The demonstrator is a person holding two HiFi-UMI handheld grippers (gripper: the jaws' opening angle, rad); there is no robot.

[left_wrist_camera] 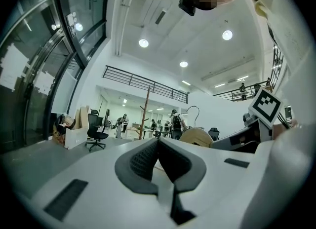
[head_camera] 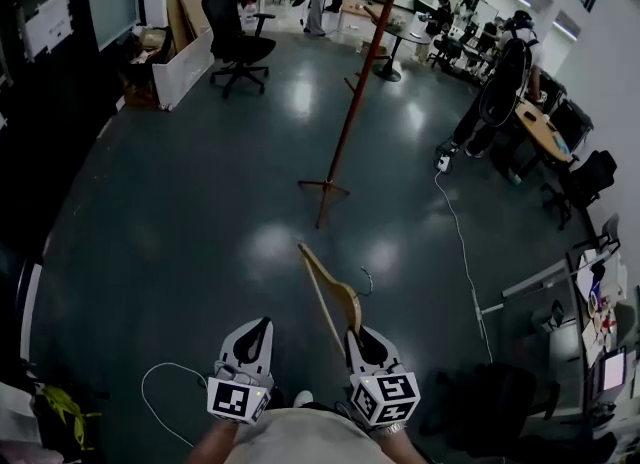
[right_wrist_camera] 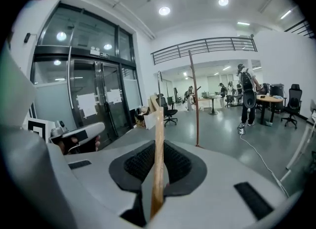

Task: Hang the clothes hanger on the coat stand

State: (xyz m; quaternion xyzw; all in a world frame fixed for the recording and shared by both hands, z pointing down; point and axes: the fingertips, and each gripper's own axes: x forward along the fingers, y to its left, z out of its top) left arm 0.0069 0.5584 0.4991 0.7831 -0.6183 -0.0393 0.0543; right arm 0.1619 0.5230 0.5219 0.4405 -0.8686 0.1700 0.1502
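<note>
The right gripper (right_wrist_camera: 158, 171) pinches the wooden hanger (right_wrist_camera: 159, 134), seen edge-on in its own view; the head view shows its hook (head_camera: 371, 280). The left gripper (left_wrist_camera: 159, 160) has its jaws pressed together, empty.

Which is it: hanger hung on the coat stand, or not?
Not hung. The wooden hanger is clamped between the right tongs, and the coat stand stands apart, well ahead of it.
</note>
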